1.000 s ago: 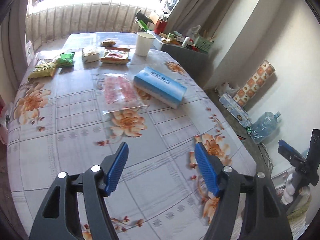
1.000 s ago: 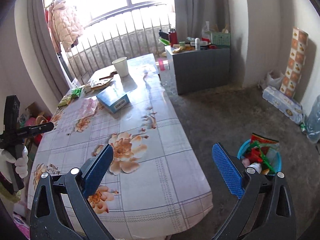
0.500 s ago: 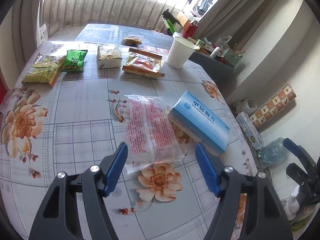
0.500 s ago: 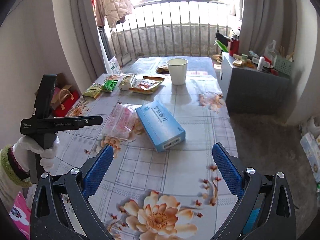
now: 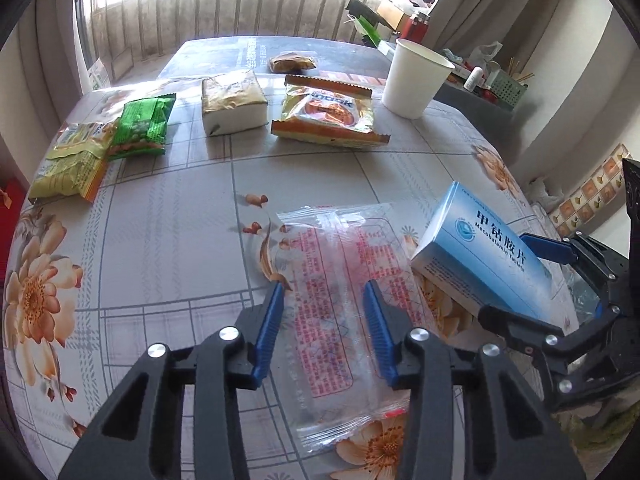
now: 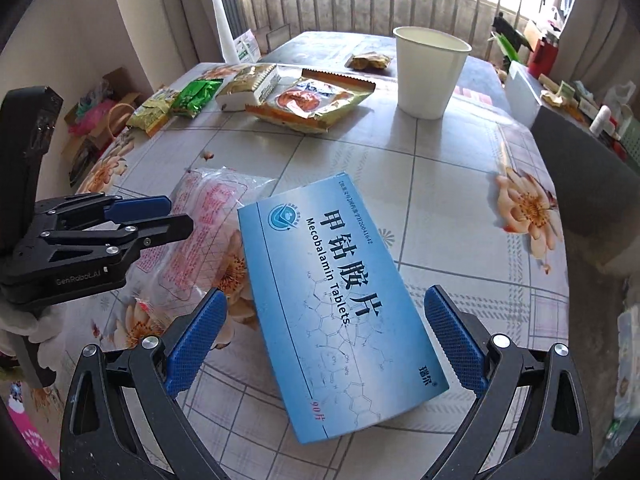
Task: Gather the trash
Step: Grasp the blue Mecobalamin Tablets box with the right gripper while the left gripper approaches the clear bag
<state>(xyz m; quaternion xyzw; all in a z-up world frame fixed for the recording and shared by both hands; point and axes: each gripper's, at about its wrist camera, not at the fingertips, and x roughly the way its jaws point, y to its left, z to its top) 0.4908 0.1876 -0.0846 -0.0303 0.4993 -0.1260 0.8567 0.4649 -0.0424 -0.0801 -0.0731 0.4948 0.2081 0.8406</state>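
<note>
A clear plastic wrapper [image 5: 332, 280] with red print lies flat on the flowered tablecloth [image 5: 168, 220]. My left gripper [image 5: 324, 304] hovers low over it. Its jaws are closing with the wrapper between the blue pads [image 5: 272, 312], and I see no pinch on the film. A blue tablet box [image 6: 340, 292] lies just right of the wrapper [image 6: 204, 216]. My right gripper [image 6: 326, 320] straddles it, jaws wide and closing, and both pads stand clear of the box sides. Each view shows the other tool: the left gripper [image 6: 172, 216] and the right gripper [image 5: 532, 284] at the box [image 5: 488, 264].
Further back stand a white paper cup [image 5: 416, 80], an orange snack packet [image 5: 328, 114], a tissue pack [image 5: 232, 102], a green packet [image 5: 142, 128], a yellow-green packet [image 5: 76, 160] and a small brown wrapper [image 5: 292, 62]. A grey cabinet [image 6: 580, 148] stands past the table's right edge.
Both grippers have come forward and down over the table. The left one now sits over the wrapper with its jaws much narrower. The right one has swung in over the blue box.
</note>
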